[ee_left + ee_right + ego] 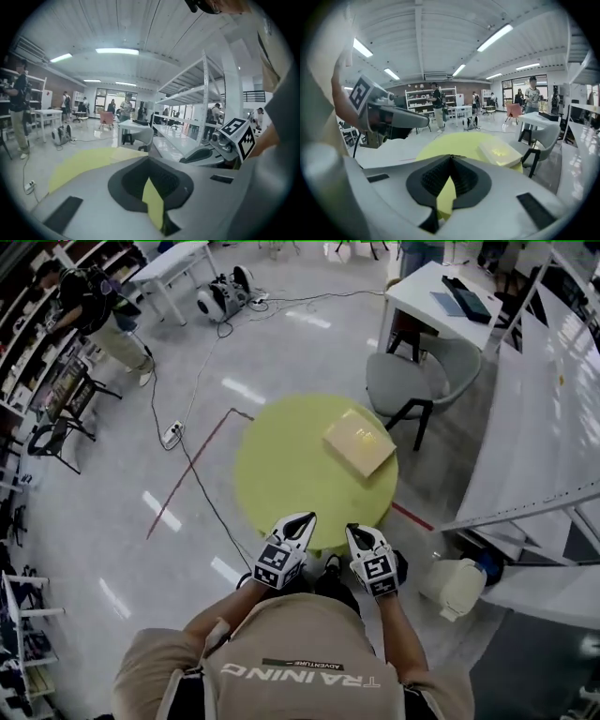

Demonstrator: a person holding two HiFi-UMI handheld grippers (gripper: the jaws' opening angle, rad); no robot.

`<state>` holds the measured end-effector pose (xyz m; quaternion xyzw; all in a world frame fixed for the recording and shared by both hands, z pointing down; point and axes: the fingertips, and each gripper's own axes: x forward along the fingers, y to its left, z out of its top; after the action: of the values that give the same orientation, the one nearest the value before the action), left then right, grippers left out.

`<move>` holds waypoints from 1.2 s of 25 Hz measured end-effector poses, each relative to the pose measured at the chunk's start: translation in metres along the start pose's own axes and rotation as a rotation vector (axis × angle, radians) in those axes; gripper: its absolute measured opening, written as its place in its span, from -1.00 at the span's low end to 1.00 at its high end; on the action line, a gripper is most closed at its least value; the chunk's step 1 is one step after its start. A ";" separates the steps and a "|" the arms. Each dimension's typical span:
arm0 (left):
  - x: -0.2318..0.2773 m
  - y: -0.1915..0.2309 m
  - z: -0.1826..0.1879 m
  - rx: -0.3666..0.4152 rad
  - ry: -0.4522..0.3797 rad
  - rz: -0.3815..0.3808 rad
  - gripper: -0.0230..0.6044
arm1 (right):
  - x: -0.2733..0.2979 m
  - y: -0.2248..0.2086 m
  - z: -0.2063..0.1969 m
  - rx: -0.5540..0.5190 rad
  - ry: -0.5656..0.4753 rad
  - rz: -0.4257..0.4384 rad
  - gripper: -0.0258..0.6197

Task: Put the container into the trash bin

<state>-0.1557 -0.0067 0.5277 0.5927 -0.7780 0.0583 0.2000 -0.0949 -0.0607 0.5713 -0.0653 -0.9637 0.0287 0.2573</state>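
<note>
Nearest us is our tan shirt (291,662), and just past it we hold both grippers side by side at the near edge of the round yellow-green table (281,474). Our left gripper (304,518) has its jaws clenched tip to tip with nothing between them. Our right gripper (354,530) is likewise clenched and empty. Ahead of both, the container (359,442), a flat pale box, lies untouched on the table's far right part. The white trash bin (454,587) sits on the floor right of the table, well apart from the container.
</note>
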 end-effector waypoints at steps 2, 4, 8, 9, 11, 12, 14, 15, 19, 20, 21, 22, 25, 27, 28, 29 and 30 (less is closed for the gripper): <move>-0.021 0.017 0.006 -0.009 -0.023 0.066 -0.92 | 0.006 0.011 0.016 0.012 -0.023 0.024 -0.92; -0.043 0.032 0.009 -0.027 -0.043 0.125 -0.92 | 0.012 0.023 0.029 0.012 -0.042 0.041 -0.92; -0.081 0.058 0.014 -0.050 -0.077 0.215 -0.92 | 0.018 0.041 0.055 -0.018 -0.070 0.035 -0.92; -0.089 0.062 0.014 -0.056 -0.086 0.234 -0.92 | 0.018 0.045 0.060 -0.024 -0.076 0.037 -0.92; -0.101 0.069 0.016 -0.065 -0.106 0.268 -0.92 | 0.016 0.051 0.069 -0.034 -0.089 0.049 -0.92; -0.107 0.072 0.017 -0.068 -0.117 0.282 -0.92 | 0.014 0.054 0.075 -0.038 -0.098 0.055 -0.92; -0.116 0.079 0.020 -0.073 -0.139 0.306 -0.92 | 0.012 0.062 0.088 -0.048 -0.125 0.064 -0.92; -0.120 0.082 0.022 -0.076 -0.149 0.315 -0.92 | 0.011 0.065 0.094 -0.053 -0.139 0.065 -0.92; -0.135 0.088 0.035 -0.061 -0.184 0.336 -0.92 | 0.010 0.078 0.113 -0.065 -0.168 0.073 -0.92; -0.137 0.087 0.039 -0.048 -0.191 0.338 -0.92 | 0.009 0.080 0.116 -0.067 -0.171 0.076 -0.92; -0.140 0.087 0.043 -0.036 -0.198 0.339 -0.92 | 0.009 0.082 0.118 -0.069 -0.174 0.079 -0.92; -0.141 0.087 0.046 -0.026 -0.204 0.338 -0.92 | 0.010 0.083 0.120 -0.070 -0.178 0.082 -0.92; -0.144 0.092 0.051 -0.026 -0.216 0.335 -0.92 | 0.012 0.085 0.123 -0.061 -0.187 0.089 -0.92; -0.148 0.096 0.053 -0.015 -0.211 0.340 -0.92 | 0.013 0.088 0.124 -0.055 -0.189 0.094 -0.92; -0.150 0.097 0.054 -0.005 -0.210 0.342 -0.92 | 0.012 0.088 0.125 -0.056 -0.189 0.093 -0.92; -0.151 0.098 0.056 0.002 -0.210 0.342 -0.92 | 0.012 0.088 0.127 -0.056 -0.191 0.091 -0.92; -0.152 0.099 0.059 0.005 -0.212 0.341 -0.92 | 0.012 0.087 0.129 -0.055 -0.194 0.088 -0.92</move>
<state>-0.2303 0.1393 0.4308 0.4556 -0.8837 0.0307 0.1026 -0.1597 0.0247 0.4576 -0.1114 -0.9807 0.0199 0.1596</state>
